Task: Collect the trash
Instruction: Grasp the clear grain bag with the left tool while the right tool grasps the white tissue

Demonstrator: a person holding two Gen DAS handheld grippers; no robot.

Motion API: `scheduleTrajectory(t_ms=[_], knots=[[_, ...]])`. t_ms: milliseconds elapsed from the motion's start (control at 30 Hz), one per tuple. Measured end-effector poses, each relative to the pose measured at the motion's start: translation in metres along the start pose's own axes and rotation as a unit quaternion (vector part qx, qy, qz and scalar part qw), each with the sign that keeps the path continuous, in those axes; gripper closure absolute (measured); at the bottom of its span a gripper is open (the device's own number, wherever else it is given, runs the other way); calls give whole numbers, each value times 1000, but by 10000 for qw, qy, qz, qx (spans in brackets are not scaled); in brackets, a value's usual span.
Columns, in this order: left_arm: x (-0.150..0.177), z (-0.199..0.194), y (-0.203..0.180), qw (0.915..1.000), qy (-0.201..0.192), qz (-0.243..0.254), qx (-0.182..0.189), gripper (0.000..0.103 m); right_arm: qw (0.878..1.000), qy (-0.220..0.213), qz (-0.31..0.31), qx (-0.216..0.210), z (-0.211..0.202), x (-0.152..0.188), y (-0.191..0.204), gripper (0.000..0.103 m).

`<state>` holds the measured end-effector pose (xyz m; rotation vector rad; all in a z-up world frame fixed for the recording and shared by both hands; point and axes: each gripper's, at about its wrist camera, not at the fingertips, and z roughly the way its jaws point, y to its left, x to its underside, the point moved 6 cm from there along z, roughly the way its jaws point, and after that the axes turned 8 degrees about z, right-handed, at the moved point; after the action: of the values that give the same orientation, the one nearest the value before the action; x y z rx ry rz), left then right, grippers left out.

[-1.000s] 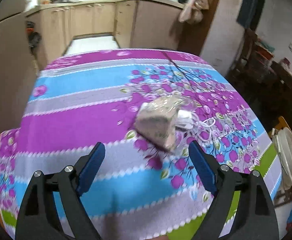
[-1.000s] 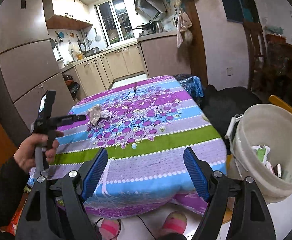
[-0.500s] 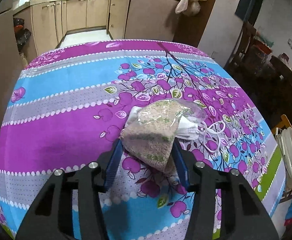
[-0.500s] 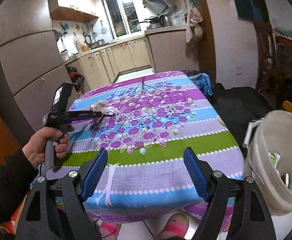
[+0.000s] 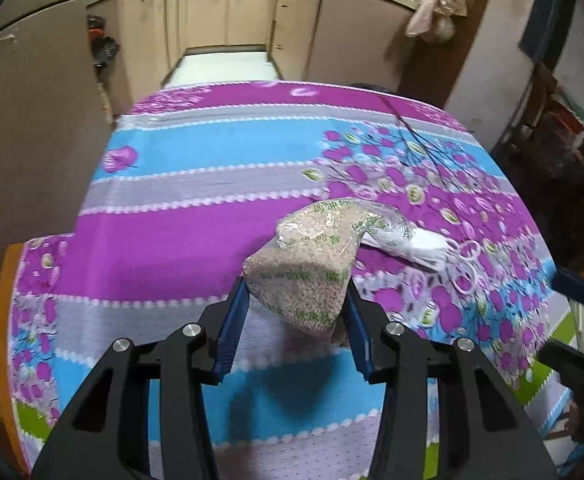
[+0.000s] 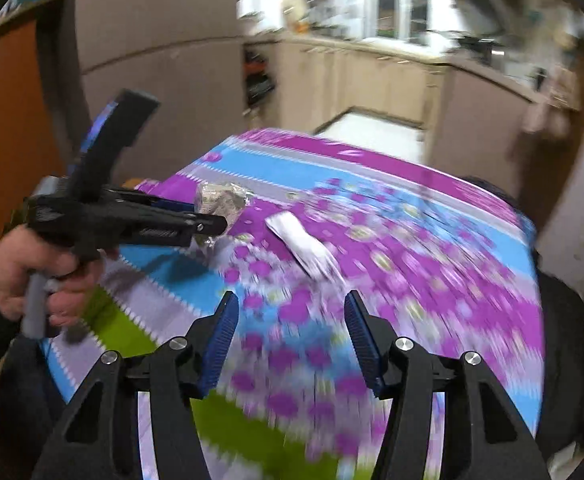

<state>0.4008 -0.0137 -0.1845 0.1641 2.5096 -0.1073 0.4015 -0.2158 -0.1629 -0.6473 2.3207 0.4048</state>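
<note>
A clear plastic bag of brown grain [image 5: 308, 264] sits between the blue pads of my left gripper [image 5: 296, 308], which is shut on it. The bag's lower end hangs just above the striped floral tablecloth [image 5: 196, 236], casting a shadow. A white face mask [image 5: 416, 246] with ear loops lies on the cloth right behind the bag. In the blurred right wrist view, my right gripper [image 6: 290, 308] hovers over the cloth just short of the mask [image 6: 304, 244], its jaws closing with nothing between them. To its left a hand [image 6: 32, 272] holds the left gripper [image 6: 216, 224] with the bag [image 6: 220, 198].
Beige kitchen cabinets [image 5: 228, 12] and a pale floor strip [image 5: 224, 66] lie beyond the table's far edge. A tall beige cupboard [image 5: 32, 128] stands close on the left. Dark furniture [image 5: 564, 120] crowds the right side. One finger of the right gripper [image 5: 578, 286] shows at the right edge.
My left gripper closed on the grain bag and drew it slightly up off the cloth. My right gripper swung left from the white bucket to over the table, and its jaws narrowed.
</note>
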Motion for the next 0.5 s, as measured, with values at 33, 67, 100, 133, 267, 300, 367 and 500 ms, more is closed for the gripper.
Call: scheduleTrajectory(t_ms=[33, 67, 100, 133, 267, 300, 367, 500], knots=[[0, 1, 3, 10000, 63, -50, -10, 59, 9998, 130, -162, -66, 16, -9, 1, 47], [-1, 2, 6, 9999, 103, -76, -96, 59, 9994, 209, -259, -93, 26, -14, 2, 47], [-1, 3, 8, 9998, 114, -87, -156, 59, 9986, 328, -403, -92, 41, -21, 1, 47], [-2, 4, 11, 9996, 135, -103, -212, 59, 9978, 426, -499, -130, 52, -24, 1, 47], [-1, 10, 27, 9991, 233, -231, -283, 59, 9946, 720, -717, -216, 86, -30, -1, 50], [0, 11, 30, 9989, 261, -258, -284, 59, 9943, 755, -721, -198, 91, -30, -2, 51], [1, 16, 34, 9988, 302, -288, -273, 59, 9943, 797, -683, -207, 101, -34, -5, 54], [2, 19, 32, 9989, 314, -230, -248, 59, 9934, 870, -731, -143, 115, -36, -8, 59]])
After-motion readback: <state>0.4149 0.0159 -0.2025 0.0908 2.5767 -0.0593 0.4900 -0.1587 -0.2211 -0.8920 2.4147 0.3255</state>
